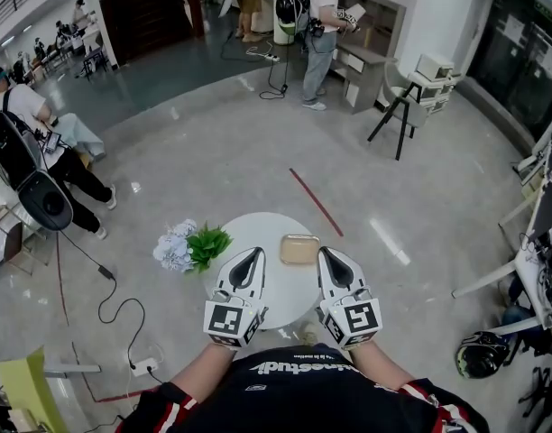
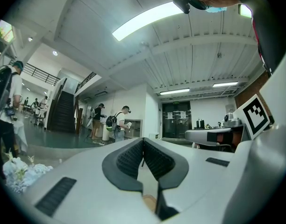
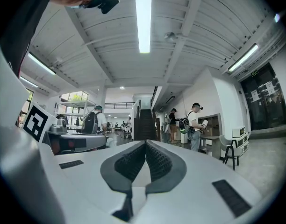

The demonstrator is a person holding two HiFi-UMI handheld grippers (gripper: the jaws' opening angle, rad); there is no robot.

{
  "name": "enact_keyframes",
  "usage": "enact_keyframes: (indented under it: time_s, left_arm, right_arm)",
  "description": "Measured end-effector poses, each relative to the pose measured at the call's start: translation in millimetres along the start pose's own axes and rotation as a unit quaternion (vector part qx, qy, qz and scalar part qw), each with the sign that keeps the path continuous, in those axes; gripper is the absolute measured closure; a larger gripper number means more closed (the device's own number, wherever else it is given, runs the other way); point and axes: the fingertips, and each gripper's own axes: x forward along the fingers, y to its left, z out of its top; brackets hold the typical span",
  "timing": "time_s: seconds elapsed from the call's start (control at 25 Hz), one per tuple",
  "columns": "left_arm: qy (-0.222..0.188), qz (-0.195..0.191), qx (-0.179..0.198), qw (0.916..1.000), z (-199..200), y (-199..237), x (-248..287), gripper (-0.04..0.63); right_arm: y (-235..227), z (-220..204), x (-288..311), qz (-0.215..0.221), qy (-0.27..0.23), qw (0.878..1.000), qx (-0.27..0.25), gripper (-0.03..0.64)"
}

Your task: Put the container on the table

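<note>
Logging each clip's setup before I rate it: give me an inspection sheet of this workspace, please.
Surface: round white table, mostly bare.
Job's things: tan container lying on the table, not held.
Clutter: pale flowers with green leaves at the table's left edge.
Grippers: left claw and right claw both shut, empty, above the table's near side.
Cables: black cable on the floor running to a power strip.
Surroundings: open hall, standing person in the background, red floor line.

Ahead of the matt white plastic right gripper (image 1: 326,253), a smooth tan rectangular container (image 1: 299,249) tops a matt round white table (image 1: 258,231).
</note>
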Motion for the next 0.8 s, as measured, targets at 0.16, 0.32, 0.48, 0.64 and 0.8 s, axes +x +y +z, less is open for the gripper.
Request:
enact_keyframes:
  time_s: [0.16,0.32,0.48,0.64,0.8]
  left_arm:
    - [-0.001,0.001,-0.004,1.0,-3.4,0.7,0.6,0.571]
    - [0.0,0.0,-0.004,1.0,-3.6,1.4,1.2,0.571]
    - [0.001,0.0,-0.003,1.0,-4.5,1.4,4.0,0.571]
    - [0.001,-0.001,-0.004,1.0,-4.4,1.0,6.3,0.571]
    - [0.001,-0.002,-0.002,1.0,-4.3,0.2,5.4,0.571]
  right_arm:
    - [0.2,-2.5,1.0,0.003,-0.001,1.0,-0.002,0.617]
    - [0.3,-1.9,1.9,0.002,-0.001,1.0,0.001,0.617]
    - [-1.7,-2.9,3.9,0.002,-0.002,1.0,0.001,0.617]
    - [-3.7,-2.1,4.4,0.002,-0.003,1.0,0.001,0.618]
    - [-3.3,-2.8,3.7,0.001,-0.003,1.0,0.001,0.618]
